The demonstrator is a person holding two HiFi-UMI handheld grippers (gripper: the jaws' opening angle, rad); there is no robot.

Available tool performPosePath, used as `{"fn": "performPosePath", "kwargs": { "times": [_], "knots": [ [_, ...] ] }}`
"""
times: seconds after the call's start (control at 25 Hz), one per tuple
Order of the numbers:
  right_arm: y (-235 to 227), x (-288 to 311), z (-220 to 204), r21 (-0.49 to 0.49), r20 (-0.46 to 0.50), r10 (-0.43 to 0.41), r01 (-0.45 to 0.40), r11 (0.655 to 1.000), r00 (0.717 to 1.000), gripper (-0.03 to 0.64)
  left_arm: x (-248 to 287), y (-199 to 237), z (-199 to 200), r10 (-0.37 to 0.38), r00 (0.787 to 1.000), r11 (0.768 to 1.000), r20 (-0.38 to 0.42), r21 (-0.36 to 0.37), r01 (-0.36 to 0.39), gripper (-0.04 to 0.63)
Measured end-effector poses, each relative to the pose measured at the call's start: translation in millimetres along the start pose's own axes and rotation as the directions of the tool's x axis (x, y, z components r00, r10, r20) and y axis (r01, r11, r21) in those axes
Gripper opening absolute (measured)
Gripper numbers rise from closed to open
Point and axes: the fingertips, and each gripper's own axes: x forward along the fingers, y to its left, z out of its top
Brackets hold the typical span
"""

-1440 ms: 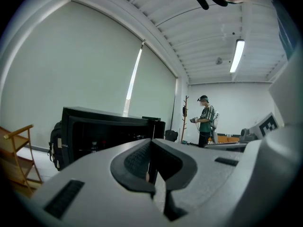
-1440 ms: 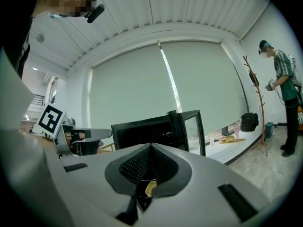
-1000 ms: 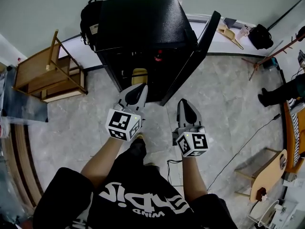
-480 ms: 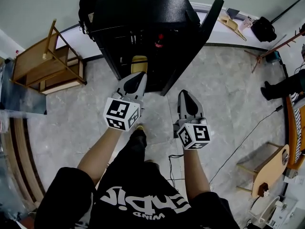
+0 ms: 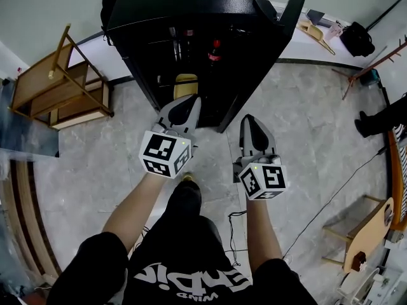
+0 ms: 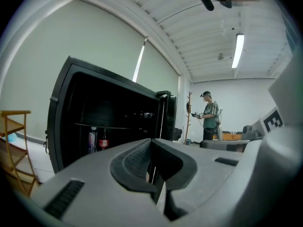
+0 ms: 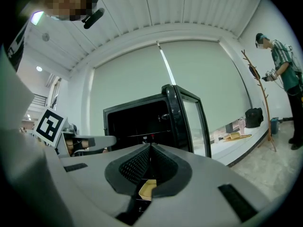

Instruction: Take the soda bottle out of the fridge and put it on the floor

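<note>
A black fridge (image 5: 191,18) stands open ahead of me, its door (image 5: 270,56) swung out to the right. On a shelf inside stands the soda bottle (image 5: 215,51), dark with a red label; it also shows in the left gripper view, soda bottle (image 6: 103,141), next to a paler bottle (image 6: 92,141). My left gripper (image 5: 194,101) is shut and empty, just in front of the fridge's lower opening. My right gripper (image 5: 247,121) is shut and empty too, a little farther back, below the door's edge. Both point at the fridge.
A yellow container (image 5: 185,86) sits low in the fridge. A wooden chair (image 5: 60,91) stands to the left. Another person (image 6: 210,119) stands at the right by a coat stand (image 5: 362,68). A cable (image 5: 331,189) crosses the tiled floor; a wooden stool (image 5: 365,234) sits at the right.
I have stepped closer to the fridge: it now reaches nearer the grippers and its shelves with the bottle show more plainly. Both grippers stay shut, held the same way.
</note>
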Motion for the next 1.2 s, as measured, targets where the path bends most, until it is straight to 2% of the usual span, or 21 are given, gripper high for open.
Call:
{"fn": "performPosePath", "kwargs": {
  "times": [0.16, 0.4, 0.72, 0.76, 0.8, 0.92, 1.0, 1.08, 1.2],
  "knots": [
    [-8, 12, -29, -0.001, 0.000, 0.006, -0.006, 1.000, 1.000, 0.021, 13, 9, -28, -0.005, 1.000, 1.000, 0.004, -0.010, 0.005, 0.006],
    [-20, 24, -75, -0.007, -0.020, 0.002, -0.002, 1.000, 1.000, 0.021, 27, 28, -62, 0.016, 1.000, 1.000, 0.013, 0.018, -0.017, 0.008],
    [-29, 37, -102, 0.012, -0.021, 0.010, -0.010, 1.000, 1.000, 0.021, 39, 38, -79, -0.001, 0.999, 1.000, 0.049, 0.019, 0.000, 0.017],
    [-28, 39, -102, 0.013, -0.021, 0.015, -0.015, 1.000, 1.000, 0.021, 41, 38, -80, -0.015, 0.999, 1.000, 0.049, 0.014, 0.015, 0.080],
    [-26, 41, -103, 0.014, -0.020, 0.021, -0.021, 1.000, 1.000, 0.021, 43, 38, -81, -0.028, 0.998, 1.000, 0.049, 0.010, 0.028, 0.116],
    [-24, 45, -109, 0.010, -0.023, 0.043, -0.043, 0.999, 0.999, 0.021, 52, 40, -88, -0.047, 0.998, 0.999, 0.050, 0.018, 0.046, 0.185],
    [-25, 47, -113, 0.006, -0.027, 0.048, -0.048, 0.999, 0.998, 0.021, 59, 42, -90, -0.040, 0.997, 0.999, 0.064, 0.016, 0.039, 0.301],
    [-27, 47, -116, 0.007, -0.030, 0.047, -0.047, 0.999, 0.998, 0.021, 67, 49, -90, -0.007, 0.996, 1.000, 0.083, 0.012, 0.006, 0.373],
    [-33, 47, -120, 0.009, -0.036, 0.043, -0.042, 0.999, 0.998, 0.021, 83, 58, -97, 0.014, 0.998, 0.999, 0.062, 0.033, -0.016, 0.380]
  ]
}}
